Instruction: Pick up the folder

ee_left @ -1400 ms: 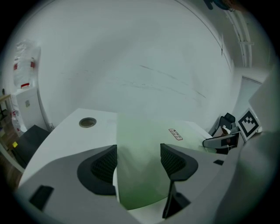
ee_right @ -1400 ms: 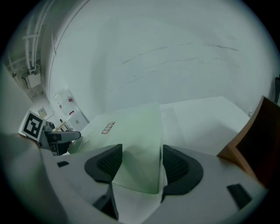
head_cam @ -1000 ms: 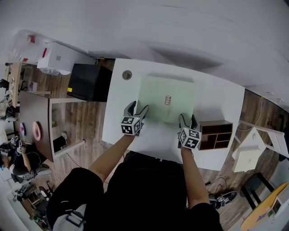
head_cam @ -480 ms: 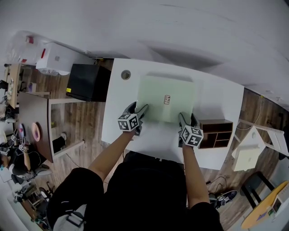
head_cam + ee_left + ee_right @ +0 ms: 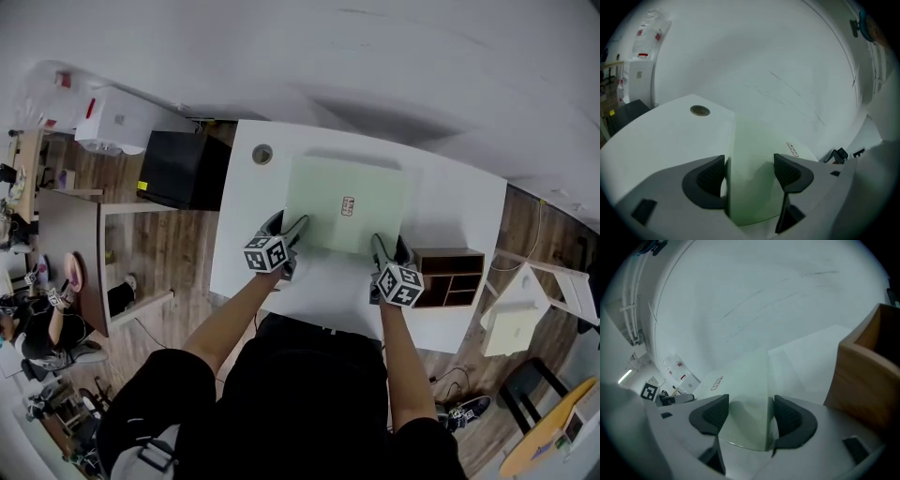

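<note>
Beneath the folder, a white table [image 5: 448, 202], bare on all sides of it. Left of the folder and off the table edge, a black cabinet [image 5: 185, 171] on the wood floor.

Lying flat near the table's middle: the pale green folder [image 5: 323, 202], not yet lifted.

Just right of the folder's near right corner, a small wooden shelf unit [image 5: 450, 278] with open compartments, standing on the table.

At the folder's near left corner, the left gripper [image 5: 286, 225]: jaws spread wide, the corner lying in the gap, nothing pinched.

At the folder's near right corner, the right gripper [image 5: 390, 246]: jaws just opened further, now at full spread, the corner between the pads but not clamped.

Beyond the folder's far left corner, a round grommet hole [image 5: 262, 154].

On the folder's middle, a small white label [image 5: 348, 206].
</note>
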{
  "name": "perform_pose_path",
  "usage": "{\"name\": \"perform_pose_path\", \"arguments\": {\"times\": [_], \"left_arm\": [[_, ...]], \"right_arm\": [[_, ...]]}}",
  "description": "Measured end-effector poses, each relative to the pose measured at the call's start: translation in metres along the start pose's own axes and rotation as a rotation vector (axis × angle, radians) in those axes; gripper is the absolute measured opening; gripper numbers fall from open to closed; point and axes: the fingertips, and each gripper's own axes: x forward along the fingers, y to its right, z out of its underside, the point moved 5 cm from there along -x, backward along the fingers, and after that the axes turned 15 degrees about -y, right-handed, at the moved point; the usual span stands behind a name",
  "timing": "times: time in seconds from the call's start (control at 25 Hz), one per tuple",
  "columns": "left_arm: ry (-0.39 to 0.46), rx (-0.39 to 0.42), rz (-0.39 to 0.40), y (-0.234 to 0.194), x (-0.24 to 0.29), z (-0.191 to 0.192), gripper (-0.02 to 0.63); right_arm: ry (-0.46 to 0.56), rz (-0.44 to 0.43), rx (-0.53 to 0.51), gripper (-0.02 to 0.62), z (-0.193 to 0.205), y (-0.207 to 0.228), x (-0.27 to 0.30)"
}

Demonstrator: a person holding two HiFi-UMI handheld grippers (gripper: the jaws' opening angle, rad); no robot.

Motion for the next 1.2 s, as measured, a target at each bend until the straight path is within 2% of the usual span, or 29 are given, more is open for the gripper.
{"name": "perform_pose_path", "arguments": {"times": [0.48,0.68,0.92,1.2], "left_arm": [[0.061,0.074,-0.063,0.015,-0.043,-0.003,0.311],[0.141,0.115,-0.088,0.027,-0.077,-0.009,0.307],[0.232,0.176,-0.05,0.046,-0.114,-0.018,0.307],[0.324,0.222,0.017,0.062,-0.175,0.004,0.307]], "right_arm": [[0.059,0.011,0.0,0.291,-0.006,-0.024,-0.031],[0.115,0.0,-0.035,0.291,-0.011,-0.045,-0.05],[0.226,0.02,-0.077,0.29,-0.014,-0.071,-0.091],[0.323,0.042,-0.115,0.288,0.013,-0.111,-0.146]]}}
